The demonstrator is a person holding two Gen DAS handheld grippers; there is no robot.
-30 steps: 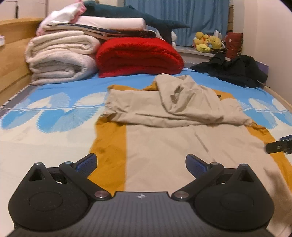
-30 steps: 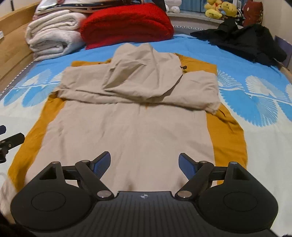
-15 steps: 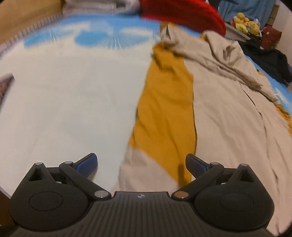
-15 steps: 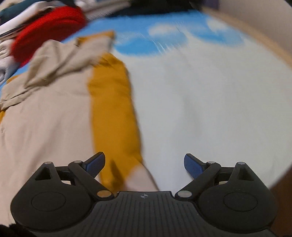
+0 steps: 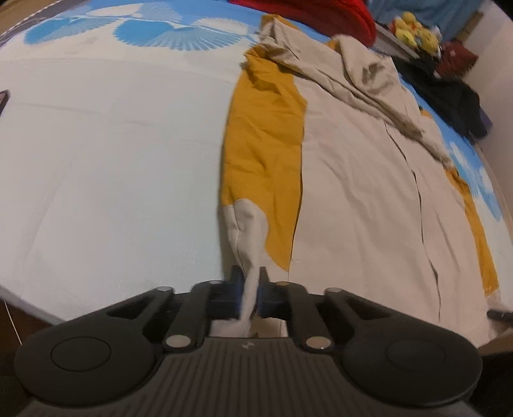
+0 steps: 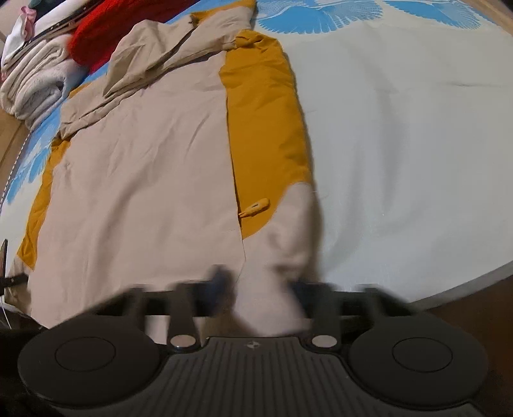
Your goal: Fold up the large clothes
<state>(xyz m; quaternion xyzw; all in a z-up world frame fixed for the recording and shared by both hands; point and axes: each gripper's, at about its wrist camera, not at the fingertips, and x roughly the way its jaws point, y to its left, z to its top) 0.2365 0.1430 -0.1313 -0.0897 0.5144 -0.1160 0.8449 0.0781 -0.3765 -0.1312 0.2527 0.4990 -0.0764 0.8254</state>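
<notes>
A large beige jacket with mustard side panels (image 5: 352,192) lies flat on the bed, its hood and sleeves folded over the far end. My left gripper (image 5: 250,279) is closing tight on the beige hem corner (image 5: 248,231) at the jacket's left side, and the cloth is pinched between the pads. In the right wrist view the same jacket (image 6: 144,176) runs away to the upper left. My right gripper (image 6: 259,282) is blurred, its jaws closing, with the other beige hem corner (image 6: 288,231) bunched between the fingers. A mustard zip pull (image 6: 256,207) lies near it.
The white and blue patterned bedsheet (image 5: 112,160) spreads to both sides, and its near edge (image 6: 465,282) is close to the grippers. A red blanket (image 6: 105,41) and folded white blankets (image 6: 35,86) are stacked at the head. Black clothes (image 5: 449,99) and plush toys (image 5: 413,29) lie far right.
Both grippers swung outward and down to the jacket's near hem corners. Their jaws went from wide open to closed around the beige fabric.
</notes>
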